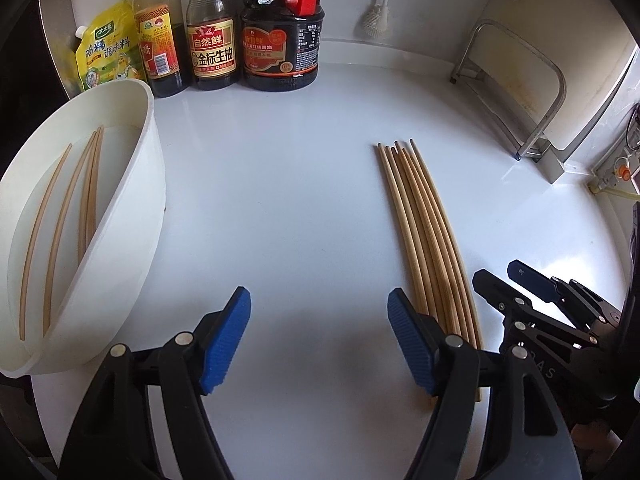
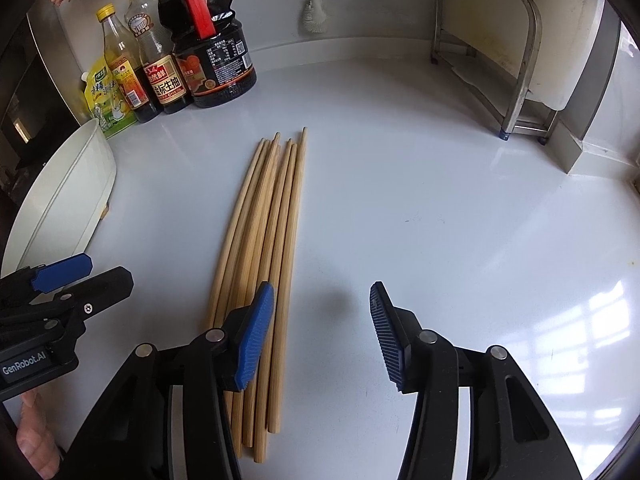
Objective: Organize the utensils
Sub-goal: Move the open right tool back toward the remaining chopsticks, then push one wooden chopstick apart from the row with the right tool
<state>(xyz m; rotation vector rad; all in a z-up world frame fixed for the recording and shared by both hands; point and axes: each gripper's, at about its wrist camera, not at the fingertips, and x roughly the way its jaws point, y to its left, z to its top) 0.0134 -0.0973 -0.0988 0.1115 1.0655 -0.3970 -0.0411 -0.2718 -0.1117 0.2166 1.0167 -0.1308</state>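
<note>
White glossy counter [image 2: 440,208], window light reflected at right. Sauce bottles [image 1: 248,36] and yellow pouch [image 1: 106,52] against back wall. Steel rack [image 2: 500,60] in right corner; brush [image 2: 314,12] hanging.

Tan chopsticks [image 2: 264,248], seemingly white tub [image 1: 132,200]

This is a home kitchen, seen at a glossy white countertop [image 2: 440,208] that meets a white wall. Against that wall stand cooking condiments: a large dark soy-sauce jug with a red handle [image 1: 282,36], two smaller glass sauce bottles with printed labels [image 1: 212,40], and a yellow seasoning pouch [image 1: 108,52]. A white dish brush [image 2: 314,12] hangs on the wall, a bent stainless-steel rack [image 2: 516,64] stands in the corner, and plain wooden chopsticks [image 2: 264,248] lie on the counter beside a white plastic tub [image 1: 132,208].
</note>
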